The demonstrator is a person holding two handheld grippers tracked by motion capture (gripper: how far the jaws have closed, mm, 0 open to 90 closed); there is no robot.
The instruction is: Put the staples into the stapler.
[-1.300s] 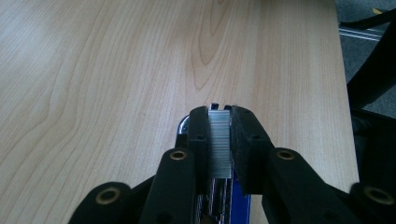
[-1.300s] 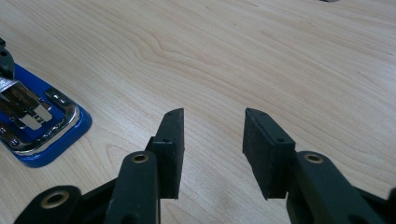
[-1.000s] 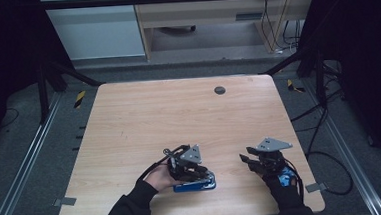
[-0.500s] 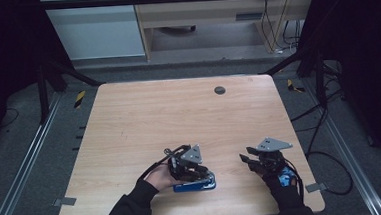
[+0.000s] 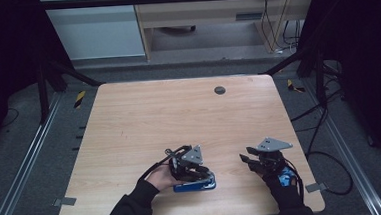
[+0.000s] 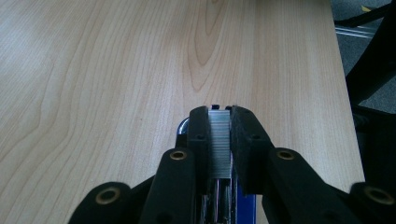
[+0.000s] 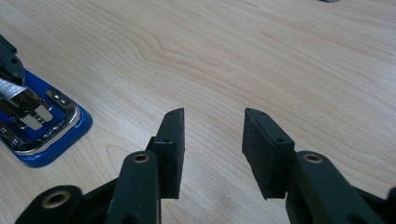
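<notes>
Staples [image 6: 219,144], a silver strip of them, sit clamped between the two black jaws of the left tongs [image 6: 219,116]; the strip stands upright in the grip and its ribbed face looks toward the camera in the left gripper view; just under it lies the blue stapler [image 5: 196,185], open, with its chrome channel [image 7: 35,116] facing up. The stapler rests flat on the wooden counter [image 5: 179,118], near the front edge and a little left of the middle; in the high view the left tongs [image 5: 195,170] are directly over it, and the person's left hand [image 5: 160,177] holds them from the left side. The right tongs [image 7: 212,140] are apart, with bare wood between the jaws, and they hold nothing; in the high view the right tongs [image 5: 254,158] stay to the right of the stapler, near but not touching it. A small dark round disc [image 5: 220,90] lies far back on the counter, well apart from everything else.
</notes>
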